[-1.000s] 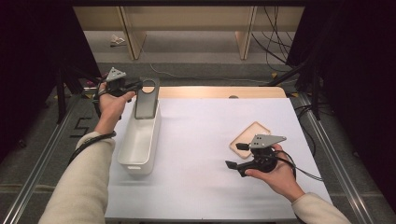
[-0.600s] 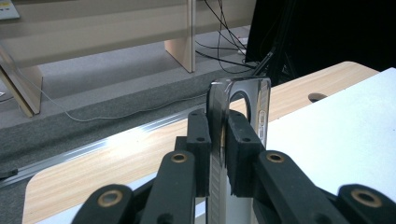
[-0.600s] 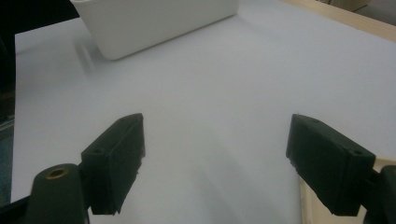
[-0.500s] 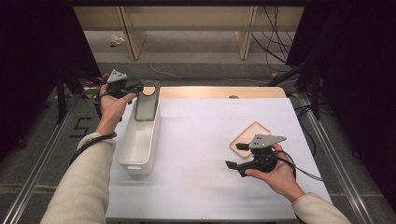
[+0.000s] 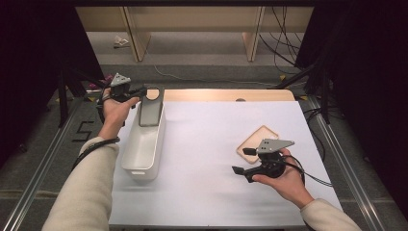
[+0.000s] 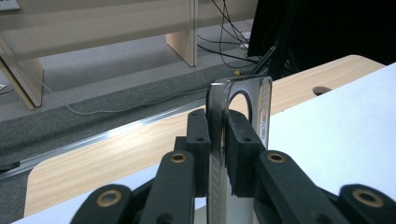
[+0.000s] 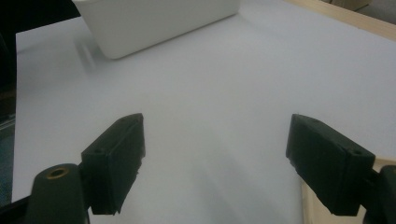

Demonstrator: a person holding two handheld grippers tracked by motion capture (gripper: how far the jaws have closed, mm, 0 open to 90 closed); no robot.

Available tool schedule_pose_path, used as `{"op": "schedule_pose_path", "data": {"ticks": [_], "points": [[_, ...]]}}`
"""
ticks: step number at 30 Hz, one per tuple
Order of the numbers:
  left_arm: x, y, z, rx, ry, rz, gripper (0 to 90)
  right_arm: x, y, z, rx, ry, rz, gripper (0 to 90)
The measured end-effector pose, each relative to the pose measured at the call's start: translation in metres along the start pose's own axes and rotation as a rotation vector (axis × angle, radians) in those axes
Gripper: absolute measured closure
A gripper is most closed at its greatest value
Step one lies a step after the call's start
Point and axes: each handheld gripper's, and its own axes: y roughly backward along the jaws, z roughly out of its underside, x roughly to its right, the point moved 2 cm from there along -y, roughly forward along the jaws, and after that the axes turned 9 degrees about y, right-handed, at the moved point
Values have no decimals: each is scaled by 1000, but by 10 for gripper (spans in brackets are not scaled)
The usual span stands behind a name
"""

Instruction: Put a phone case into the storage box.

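A flat grey metal board (image 5: 150, 111) with a round hole at its far end stands tilted over the far end of a white oblong bin (image 5: 144, 149). My left gripper (image 5: 142, 90) is shut on the board's left edge near the hole. In the left gripper view the board (image 6: 215, 98) is edge-on, pinched between the two black pads of the left gripper (image 6: 218, 122). My right gripper (image 5: 242, 160) is open with nothing in it, held just above the white tabletop beside a small wooden tray (image 5: 257, 137). In the right gripper view the right gripper (image 7: 215, 144) has its jaws wide apart, pointing toward the bin (image 7: 159, 18).
The white table cover (image 5: 211, 125) has a strip of bare wood (image 5: 216, 95) along its far edge. Metal rails run along both sides of the table. Cables and wooden furniture legs lie on the floor beyond. The tray's corner (image 7: 313, 210) is by my right jaw.
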Motion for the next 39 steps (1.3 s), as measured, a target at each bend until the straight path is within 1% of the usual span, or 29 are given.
{"op": "schedule_pose_path", "data": {"ticks": [8, 12, 20, 28, 35, 39], "points": [[-2, -1, 2, -25, -4, -16, 792, 0, 0, 0, -1, -1, -2, 206], [-3, -2, 2, -52, -23, -36, 782, 0, -1, 0, -1, 2, -3, 207], [-4, -3, 3, -62, -18, -48, 770, 0, -1, 0, -4, 1, -7, 208], [-5, -6, 4, -75, -12, -70, 754, 0, -1, 1, -4, 2, -8, 209], [-6, -7, 5, -99, -27, -94, 745, 0, -1, 0, -3, 1, -10, 211], [-6, -8, 5, -104, -28, -111, 737, 0, -1, 1, -4, 0, -12, 211]]}}
